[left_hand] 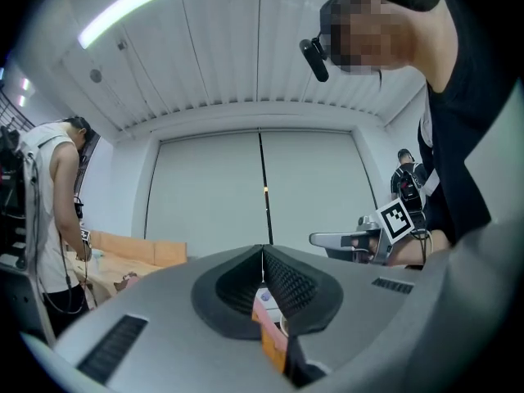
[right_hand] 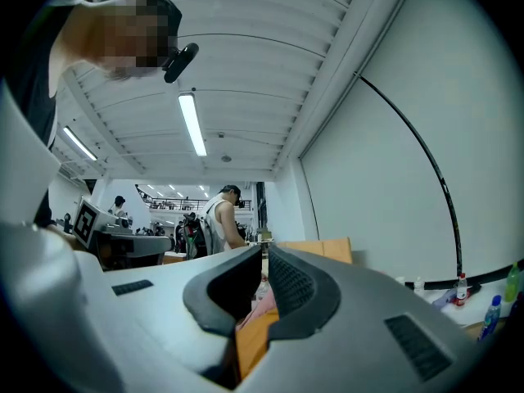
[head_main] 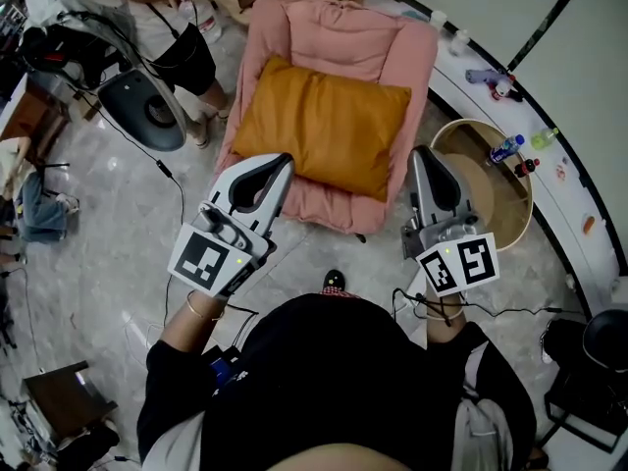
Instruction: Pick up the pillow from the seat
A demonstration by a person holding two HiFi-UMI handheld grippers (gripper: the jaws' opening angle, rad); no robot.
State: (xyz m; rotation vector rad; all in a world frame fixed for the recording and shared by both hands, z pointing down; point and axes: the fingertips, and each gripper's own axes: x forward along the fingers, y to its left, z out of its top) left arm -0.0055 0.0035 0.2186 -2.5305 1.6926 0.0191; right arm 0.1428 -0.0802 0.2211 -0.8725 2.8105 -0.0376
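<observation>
An orange pillow [head_main: 324, 126] lies on a pink padded seat [head_main: 397, 52] in the head view. My left gripper [head_main: 285, 160] is at the pillow's near left corner, its jaws shut with nothing between them. My right gripper [head_main: 420, 153] hangs by the seat's right edge, just off the pillow's near right corner, also shut and empty. In the left gripper view the jaws [left_hand: 263, 248] meet, with the pillow [left_hand: 270, 344] and the seat [left_hand: 264, 305] showing below them. In the right gripper view the pillow [right_hand: 254, 338] shows under the shut jaws [right_hand: 265, 252].
A round wooden tub [head_main: 461, 128] with bottles stands right of the seat, close to my right gripper. A person in a white top [head_main: 147, 8] stands at the back left by a grey round device [head_main: 147, 111]. Cables trail across the floor. A white ledge [head_main: 564, 180] curves along the right.
</observation>
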